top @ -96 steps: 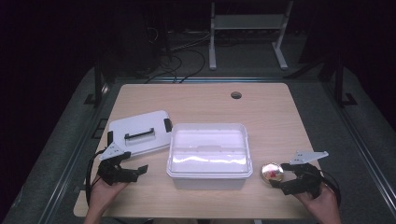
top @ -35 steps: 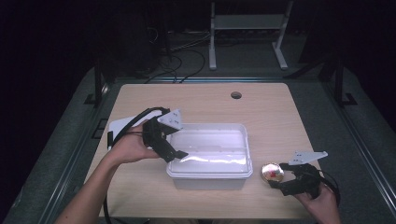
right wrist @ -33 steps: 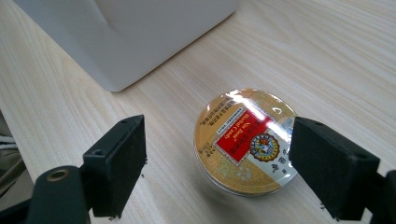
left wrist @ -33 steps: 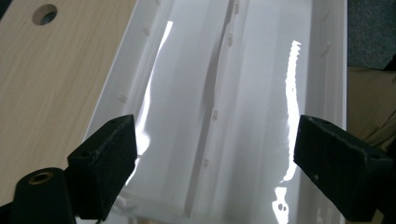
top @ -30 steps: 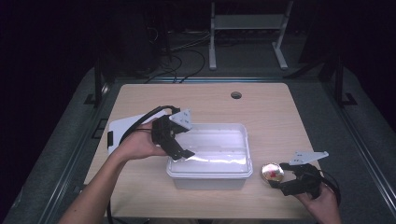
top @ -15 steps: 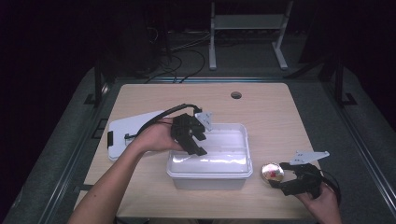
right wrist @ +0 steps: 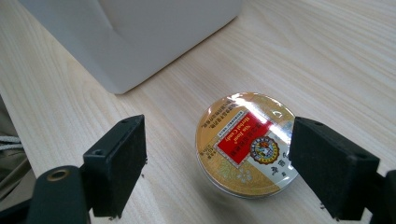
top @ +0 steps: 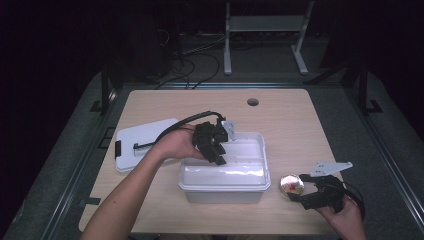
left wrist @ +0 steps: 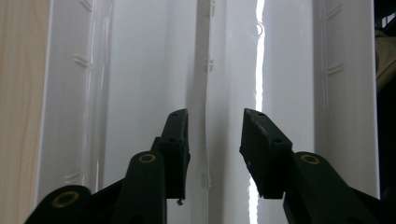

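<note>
A clear white plastic bin [top: 225, 172] stands at the table's middle front, and nothing lies in the part of it I see. My left gripper [top: 220, 159] hangs over the bin's left part, tilted down into it. In the left gripper view its jaws [left wrist: 215, 122] stand open over the bin's bare white floor [left wrist: 140, 70]. A round gold tin [top: 291, 184] with a red label lies flat on the table right of the bin. My right gripper [top: 301, 194] rests low beside it. In the right gripper view the open jaws [right wrist: 219, 140] flank the tin [right wrist: 247, 144] without touching it.
The bin's white lid [top: 145, 142] with a black handle lies flat on the table to the left of the bin. A corner of the bin [right wrist: 140, 42] stands close ahead of the tin. A cable hole [top: 253, 102] sits near the table's far edge.
My left gripper has risen from the table's front left, passed over the lid and moved right until it is above the bin. The right gripper and the tin have stayed put.
</note>
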Demonstrator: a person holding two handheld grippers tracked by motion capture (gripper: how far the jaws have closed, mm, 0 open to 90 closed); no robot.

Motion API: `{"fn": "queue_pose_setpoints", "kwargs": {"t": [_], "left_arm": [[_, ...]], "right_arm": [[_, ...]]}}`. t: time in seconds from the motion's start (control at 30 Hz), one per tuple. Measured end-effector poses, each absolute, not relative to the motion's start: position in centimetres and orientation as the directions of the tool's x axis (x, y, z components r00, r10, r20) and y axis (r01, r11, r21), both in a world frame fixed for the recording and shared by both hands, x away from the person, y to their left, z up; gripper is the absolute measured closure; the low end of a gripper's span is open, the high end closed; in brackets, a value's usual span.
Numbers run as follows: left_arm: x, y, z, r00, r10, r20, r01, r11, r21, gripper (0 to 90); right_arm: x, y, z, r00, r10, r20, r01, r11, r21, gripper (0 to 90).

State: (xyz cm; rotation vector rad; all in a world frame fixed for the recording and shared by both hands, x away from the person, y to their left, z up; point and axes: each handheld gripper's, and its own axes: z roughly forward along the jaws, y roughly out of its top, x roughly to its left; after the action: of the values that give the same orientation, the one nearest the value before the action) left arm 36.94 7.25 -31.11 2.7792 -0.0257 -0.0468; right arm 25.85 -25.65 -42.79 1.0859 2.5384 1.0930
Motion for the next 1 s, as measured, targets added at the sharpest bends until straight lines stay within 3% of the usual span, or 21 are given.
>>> {"fn": "queue_pose_setpoints", "kwargs": {"t": [0.63,1.0], "left_arm": [[37.82,6.34,-32.07,0.997,-0.017,-0.073,0.007,-0.949,0.315,87.7],[38.03,6.39,-31.96,0.996,-0.022,-0.091,0.008,-0.948,0.317,89.2]], "right_arm": [[25.83,-25.72,-42.76,-0.72,0.683,0.12,0.555,0.464,0.69,18.5],[25.9,-25.68,-42.82,-0.721,0.682,0.123,0.558,0.466,0.687,18.5]]}}
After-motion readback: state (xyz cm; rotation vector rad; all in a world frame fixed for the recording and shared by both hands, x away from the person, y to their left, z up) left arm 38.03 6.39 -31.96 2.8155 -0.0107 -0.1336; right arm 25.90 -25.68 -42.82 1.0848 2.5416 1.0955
